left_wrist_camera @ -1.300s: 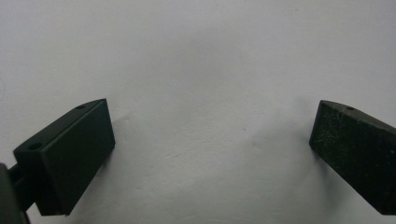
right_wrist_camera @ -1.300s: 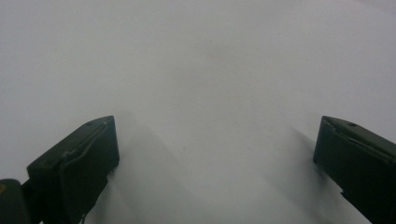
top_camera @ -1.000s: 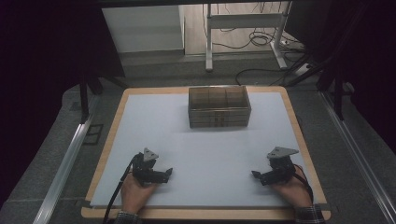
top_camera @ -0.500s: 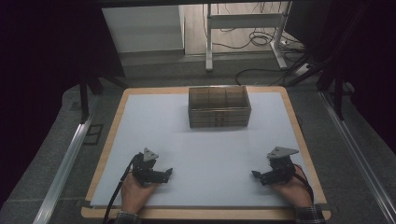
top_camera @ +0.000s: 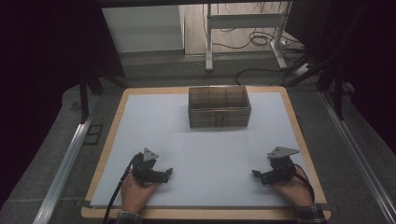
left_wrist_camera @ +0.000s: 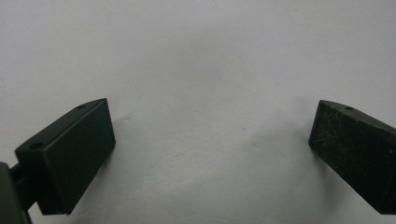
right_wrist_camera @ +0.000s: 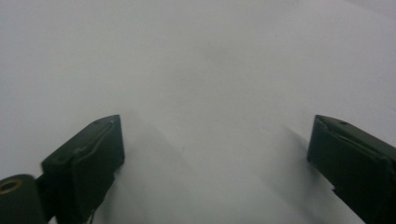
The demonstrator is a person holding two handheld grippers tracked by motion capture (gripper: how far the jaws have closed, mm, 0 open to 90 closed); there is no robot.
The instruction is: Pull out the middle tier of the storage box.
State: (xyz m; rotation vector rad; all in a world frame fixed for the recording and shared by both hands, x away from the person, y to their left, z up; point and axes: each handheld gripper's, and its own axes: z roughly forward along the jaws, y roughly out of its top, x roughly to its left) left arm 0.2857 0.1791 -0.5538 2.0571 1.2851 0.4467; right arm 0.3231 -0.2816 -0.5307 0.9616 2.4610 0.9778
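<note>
A person sits at the near edge of a wooden-rimmed bench point(top_camera: 116, 122) covered by a pale white sheet point(top_camera: 205, 154), a pair of black tongs in each hand. The left tongs point(top_camera: 169, 172) rest low on the sheet at about seven o'clock from the bench's middle, tips aimed toward three o'clock. In the left gripper view their two black jaws stand spread wide, with bare white sheet between them and nothing pinched. The right tongs point(top_camera: 256, 174) rest at about five o'clock, tips aimed toward nine o'clock, so the two pairs face each other across the near part of the sheet, well apart. In the right gripper view these jaws also stand spread with only white sheet between them; they have just been closing a little, yet the gap is wide and nothing sits in it.

A brown translucent rectangular box point(top_camera: 218, 107) with inner dividers, stands at twelve o'clock near the far edge of the sheet, well apart from both tongs and touched by neither. Its long side runs across the bench.

Each hand grips its tool from the near side; the left hand point(top_camera: 135, 192) and the right hand point(top_camera: 293, 190) lie on the sheet's near margin. A grey three-cornered plate point(top_camera: 282, 152) tops the right tongs.
</note>
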